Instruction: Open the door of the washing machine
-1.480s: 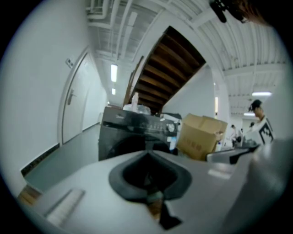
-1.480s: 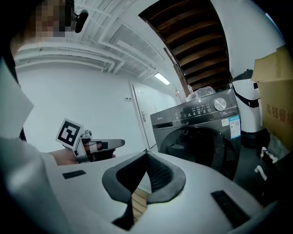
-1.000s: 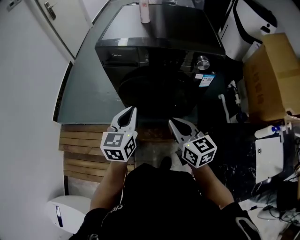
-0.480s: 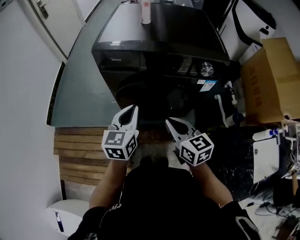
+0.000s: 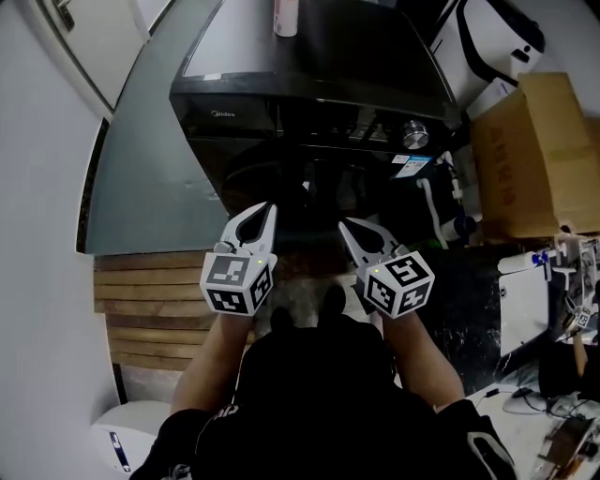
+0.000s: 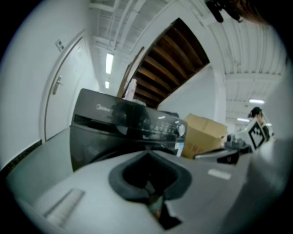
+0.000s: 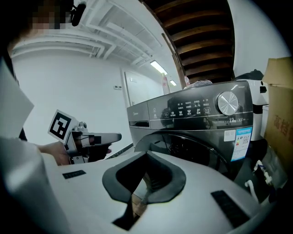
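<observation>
The dark front-loading washing machine (image 5: 309, 103) stands ahead of me, its round door (image 5: 309, 187) closed below the control panel with a silver knob (image 5: 416, 137). My left gripper (image 5: 266, 210) is shut and empty, a short way in front of the door's lower left. My right gripper (image 5: 345, 227) is shut and empty too, in front of the door's lower right. In the right gripper view the door (image 7: 197, 151) and knob (image 7: 227, 103) show past the closed jaws of the right gripper (image 7: 146, 154), with the left gripper (image 7: 91, 139) beside it. Neither gripper touches the machine.
A bottle (image 5: 286, 17) stands on top of the machine. A cardboard box (image 5: 525, 159) and white hoses (image 5: 441, 211) crowd its right side. Wooden slats (image 5: 155, 300) lie at the left, with a white door (image 5: 56, 37) beyond. A white appliance (image 5: 525, 314) sits at the right.
Both grippers have moved a little forward toward the machine's front, still shut. The machine now sits higher and further left in the head view.
</observation>
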The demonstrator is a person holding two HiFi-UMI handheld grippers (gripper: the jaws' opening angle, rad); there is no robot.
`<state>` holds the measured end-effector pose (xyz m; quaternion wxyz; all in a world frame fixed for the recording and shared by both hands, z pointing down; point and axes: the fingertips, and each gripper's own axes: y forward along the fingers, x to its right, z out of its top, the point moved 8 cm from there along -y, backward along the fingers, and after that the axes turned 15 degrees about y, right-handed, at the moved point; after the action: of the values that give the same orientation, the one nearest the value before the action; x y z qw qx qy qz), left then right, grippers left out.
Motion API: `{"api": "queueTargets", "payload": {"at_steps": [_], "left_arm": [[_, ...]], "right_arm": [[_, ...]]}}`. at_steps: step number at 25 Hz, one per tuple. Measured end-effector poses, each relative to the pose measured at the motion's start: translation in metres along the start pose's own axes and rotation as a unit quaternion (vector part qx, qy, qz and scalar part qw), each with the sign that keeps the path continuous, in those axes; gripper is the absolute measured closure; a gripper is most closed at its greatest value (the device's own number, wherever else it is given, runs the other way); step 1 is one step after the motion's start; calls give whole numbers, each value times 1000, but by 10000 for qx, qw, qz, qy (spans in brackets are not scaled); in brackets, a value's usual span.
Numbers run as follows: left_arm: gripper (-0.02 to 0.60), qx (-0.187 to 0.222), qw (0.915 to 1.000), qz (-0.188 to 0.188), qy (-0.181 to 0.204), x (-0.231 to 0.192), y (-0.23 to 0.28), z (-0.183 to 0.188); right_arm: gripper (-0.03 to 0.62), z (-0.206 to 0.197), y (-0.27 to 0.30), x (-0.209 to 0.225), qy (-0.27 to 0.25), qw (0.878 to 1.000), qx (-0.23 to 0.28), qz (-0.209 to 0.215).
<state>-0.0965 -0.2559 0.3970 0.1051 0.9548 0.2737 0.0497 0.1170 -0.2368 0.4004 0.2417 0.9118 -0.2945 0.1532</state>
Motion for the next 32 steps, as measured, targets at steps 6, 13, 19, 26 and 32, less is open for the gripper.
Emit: {"api": "queueTargets", "payload": {"at_steps": [6,13,19,26,32], "left_arm": [[572,-87,10000,24,-24,8,37,2],[573,-222,9997,-23,48,20,75,11],[572,-268,9996,53,77,16,94,17],[572,-272,9995,111,96,8,100,26],[572,-335,9994,82,95,9,103,25]], "right_arm": [[595,9,9,36,-30,9998,-175,-29],[549,27,17,91,-231,9991,-310,-153],[514,38,27,123,-469,9975,-457,-274],[433,35,39,153,-909,9901,-850,-642],[413,31,46,169,-1051,9846,-1127,-822]]}}
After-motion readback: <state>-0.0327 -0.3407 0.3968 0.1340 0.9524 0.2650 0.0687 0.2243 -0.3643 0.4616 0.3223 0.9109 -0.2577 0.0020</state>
